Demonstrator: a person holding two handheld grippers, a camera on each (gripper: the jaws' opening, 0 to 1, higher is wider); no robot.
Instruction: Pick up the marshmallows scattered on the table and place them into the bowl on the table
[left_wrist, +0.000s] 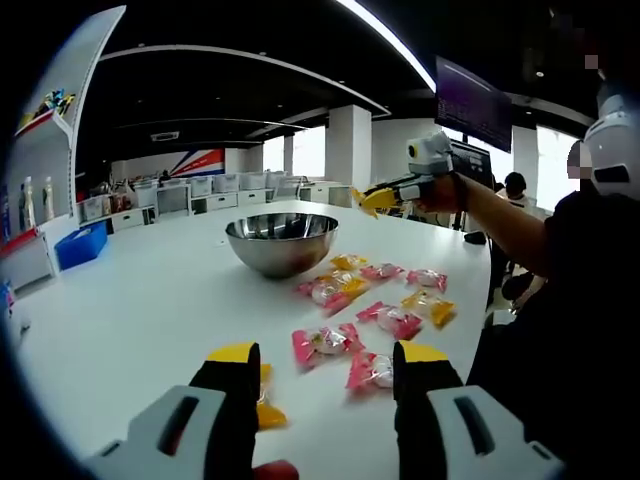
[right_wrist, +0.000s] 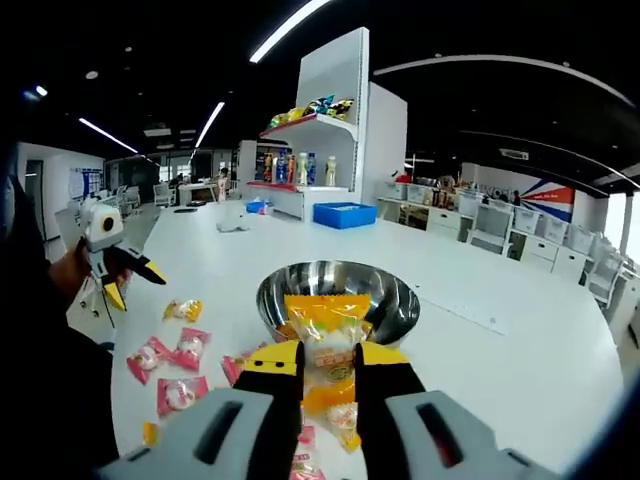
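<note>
A white table (left_wrist: 130, 300) is spanning both views, with shelving and desks standing behind it. A steel bowl (left_wrist: 281, 241) is sitting upright on the table; in the right gripper view the bowl (right_wrist: 338, 300) is lying just beyond the jaws.

Wrapped marshmallows are lying scattered on the table beside the bowl: pink packets (left_wrist: 325, 343) and yellow packets (left_wrist: 429, 306) are forming a loose cluster between the bowl and the near edge, none touching the bowl. In the right gripper view, pink packets (right_wrist: 150, 359) are lying to the left of the bowl.

The right gripper (right_wrist: 330, 368) is pinching a yellow packet (right_wrist: 327, 325) between its narrowed jaws, holding it upright in front of the bowl's rim. In the left gripper view that gripper (left_wrist: 381, 197) is hovering above the table to the right of the bowl, held by a person's hand.

The left gripper (left_wrist: 325, 360) is standing with jaws wide apart and gripping nothing, low over the packets; in the right gripper view it (right_wrist: 130, 280) is hovering at the left, jaws spread.
</note>
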